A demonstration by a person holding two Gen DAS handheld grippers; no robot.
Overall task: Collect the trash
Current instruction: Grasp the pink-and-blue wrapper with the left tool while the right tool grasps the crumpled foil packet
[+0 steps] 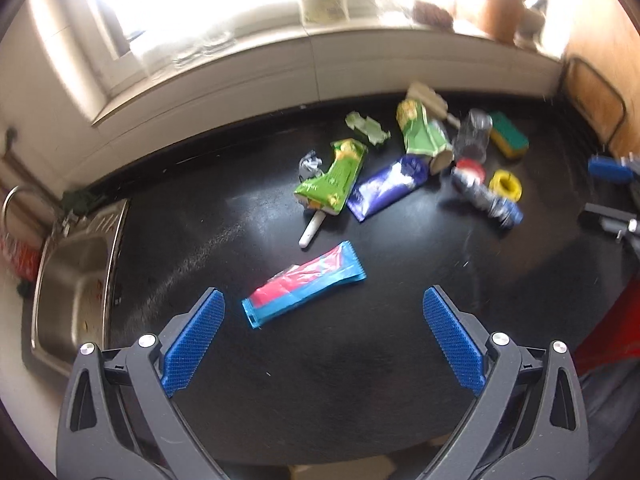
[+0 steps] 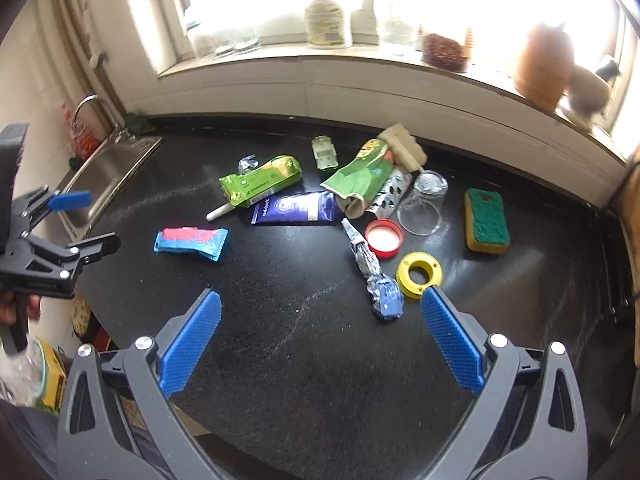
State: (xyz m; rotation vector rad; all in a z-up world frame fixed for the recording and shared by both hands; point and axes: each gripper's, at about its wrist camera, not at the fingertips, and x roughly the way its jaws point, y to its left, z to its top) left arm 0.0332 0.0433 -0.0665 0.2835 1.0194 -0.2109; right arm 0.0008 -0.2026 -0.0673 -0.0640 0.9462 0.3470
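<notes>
Trash lies scattered on a black counter [image 1: 360, 380]. A blue and pink wrapper [image 1: 304, 290] lies just ahead of my open, empty left gripper [image 1: 324, 308]; it also shows in the right wrist view [image 2: 191, 241]. Farther back are a green wrapper with a white stick [image 1: 332, 178], a purple wrapper [image 1: 386, 188], a green carton [image 1: 422, 136], crumpled foil [image 2: 374, 276], a red lid [image 2: 383, 238] and a yellow ring [image 2: 419, 273]. My right gripper [image 2: 322, 310] is open and empty above the counter, near the foil. The left gripper [image 2: 76, 220] shows at the left of the right wrist view.
A steel sink [image 1: 68, 292] is set in the counter's left end. A glass jar [image 2: 422, 204] lies on its side beside a green and yellow sponge [image 2: 486, 222]. A windowsill [image 2: 360, 60] at the back holds a bottle, jars and a brown pot.
</notes>
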